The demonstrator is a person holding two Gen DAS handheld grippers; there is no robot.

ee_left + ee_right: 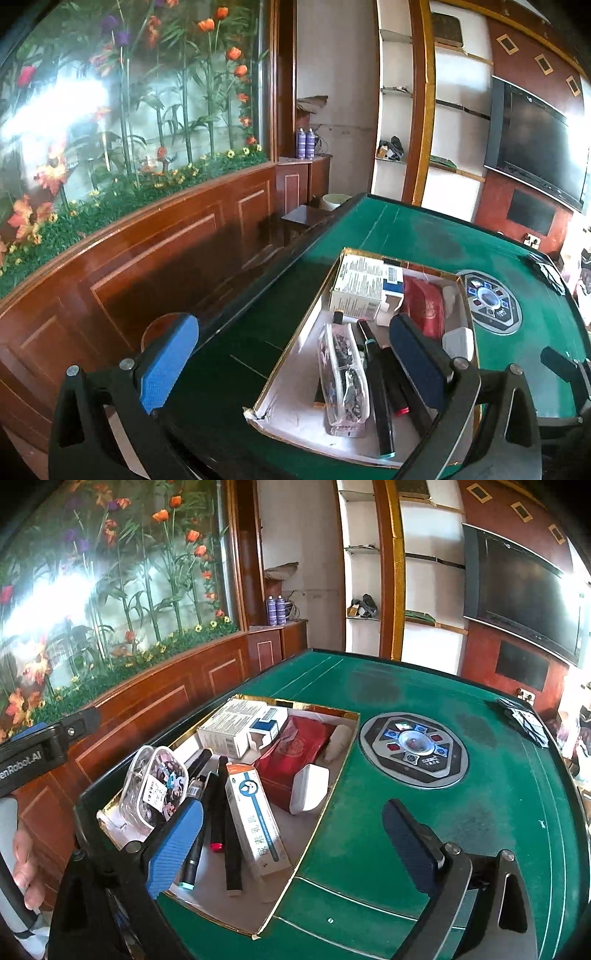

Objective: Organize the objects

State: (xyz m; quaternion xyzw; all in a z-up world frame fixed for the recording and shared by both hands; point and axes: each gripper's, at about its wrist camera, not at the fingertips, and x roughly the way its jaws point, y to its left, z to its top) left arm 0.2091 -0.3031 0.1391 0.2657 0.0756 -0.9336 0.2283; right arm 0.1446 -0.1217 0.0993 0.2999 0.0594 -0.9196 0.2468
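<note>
A shallow white box with a gold rim lies on the green table. It holds a clear pouch, dark pens, a long white tube carton, a red case, white cartons and a small white case. My left gripper is open and empty, above the box's near left part. My right gripper is open and empty, straddling the box's right rim.
The green felt table has a round control panel in its middle and a stack of cards at the far right. A wooden wall panel runs along the left. A TV hangs on the far wall.
</note>
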